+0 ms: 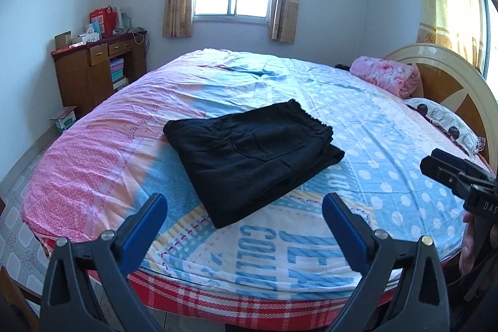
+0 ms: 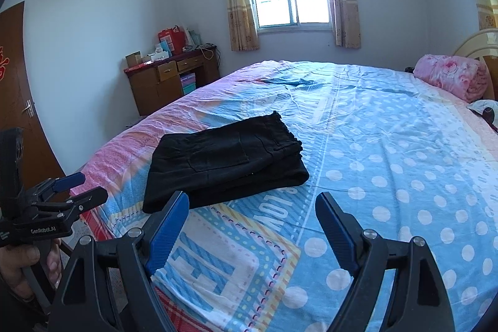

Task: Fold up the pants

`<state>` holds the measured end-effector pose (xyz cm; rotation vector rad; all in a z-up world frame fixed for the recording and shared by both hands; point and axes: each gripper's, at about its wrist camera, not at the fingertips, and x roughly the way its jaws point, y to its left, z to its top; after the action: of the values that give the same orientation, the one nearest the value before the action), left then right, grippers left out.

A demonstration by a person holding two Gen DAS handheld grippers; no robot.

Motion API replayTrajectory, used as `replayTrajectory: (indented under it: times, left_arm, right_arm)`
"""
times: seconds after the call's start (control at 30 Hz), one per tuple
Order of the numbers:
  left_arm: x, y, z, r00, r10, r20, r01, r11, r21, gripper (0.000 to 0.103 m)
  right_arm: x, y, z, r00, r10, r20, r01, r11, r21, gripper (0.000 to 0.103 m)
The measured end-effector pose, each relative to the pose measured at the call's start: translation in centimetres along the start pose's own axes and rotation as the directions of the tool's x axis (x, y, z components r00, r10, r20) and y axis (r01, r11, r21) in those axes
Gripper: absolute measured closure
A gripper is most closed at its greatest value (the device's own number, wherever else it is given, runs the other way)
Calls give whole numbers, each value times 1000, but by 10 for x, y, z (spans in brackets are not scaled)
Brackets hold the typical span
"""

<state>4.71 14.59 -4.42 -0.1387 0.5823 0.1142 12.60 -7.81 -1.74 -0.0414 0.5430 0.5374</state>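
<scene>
Black pants lie folded on the bed at twelve o'clock from our left hand-held gripper and right hand-held gripper, both released and empty.

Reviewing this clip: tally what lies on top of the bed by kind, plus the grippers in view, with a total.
Folded black pants: 1
Rolled pink floral blanket: 1
White pillow with dark dots: 1
Handheld grippers with blue pads, left and right, both open and empty: 2
Total: 5, the first three lying on the patterned bed sheet
</scene>
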Motion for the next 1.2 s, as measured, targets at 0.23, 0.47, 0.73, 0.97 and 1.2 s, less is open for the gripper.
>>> replayTrajectory:
  times: [0.23,0.47,0.73,0.97,1.2]
  left_arm:
    - [-6,-5,2,1000,0,16,0,1000,15,1]
    - [-6,-9,1,1000,-3,16,2,1000,27,1]
    - [-7,-12,1,1000,-1,16,1,999,36,1]
    - [-9,-17,2,1000,8,23,-10,998,67,1]
    - [-19,-24,7,998,26,62,-32,995,93,0]
  right_arm:
    - [-13,7,4,1000,3,26,-3,1000,-19,19]
    - [-16,10,1,1000,10,28,-10,1000,-19,19]
    - [-15,12,-1,1000,15,26,-15,1000,-26,19]
    - [-18,13,-1,999,19,35,-18,1000,-26,19]
    - [-28,14,2,997,17,74,-15,999,-30,19]
